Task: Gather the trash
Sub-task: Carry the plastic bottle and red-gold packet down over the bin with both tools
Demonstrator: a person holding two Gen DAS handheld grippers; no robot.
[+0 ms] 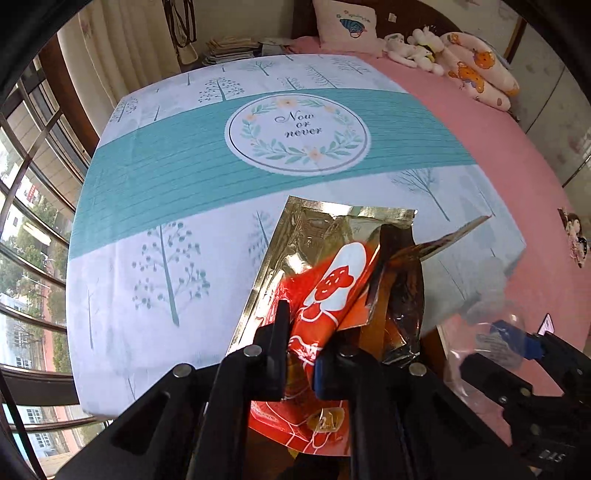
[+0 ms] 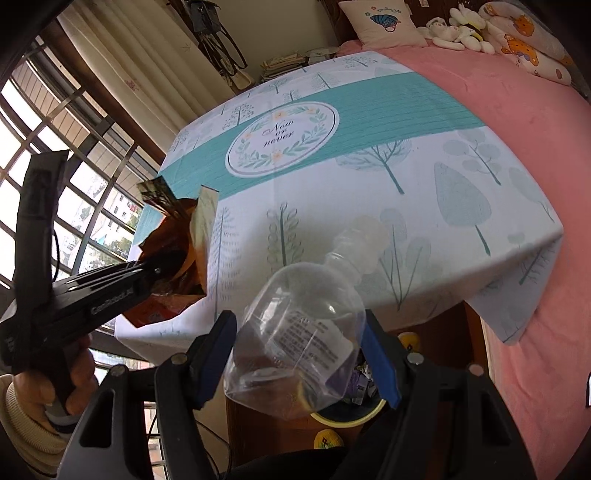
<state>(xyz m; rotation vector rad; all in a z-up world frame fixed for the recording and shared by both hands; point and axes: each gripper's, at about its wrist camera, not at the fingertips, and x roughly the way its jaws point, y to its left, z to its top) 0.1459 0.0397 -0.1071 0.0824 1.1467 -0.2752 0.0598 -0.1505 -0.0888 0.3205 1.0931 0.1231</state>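
A crumpled orange-and-gold snack wrapper [image 1: 332, 280] sticks up from my left gripper [image 1: 301, 354], which is shut on its lower part above the near edge of the table. In the right wrist view the same wrapper [image 2: 173, 236] hangs at the table's left corner, in the left gripper [image 2: 162, 267]. My right gripper [image 2: 299, 354] is shut on a clear plastic bottle [image 2: 295, 332], its blue pads against the bottle's sides and the neck pointing away. The bottle is in the air over a yellow-rimmed bin [image 2: 351, 419] with trash inside. In the left wrist view the bottle [image 1: 480, 332] shows at lower right.
The table [image 1: 184, 192] wears a white and teal cloth printed with trees. A pink bed [image 2: 498, 110] with pillows and plush toys [image 2: 458, 33] lies to its right. A barred window [image 1: 33, 240] and curtains run along the left. A hand [image 2: 79, 373] grips the left tool.
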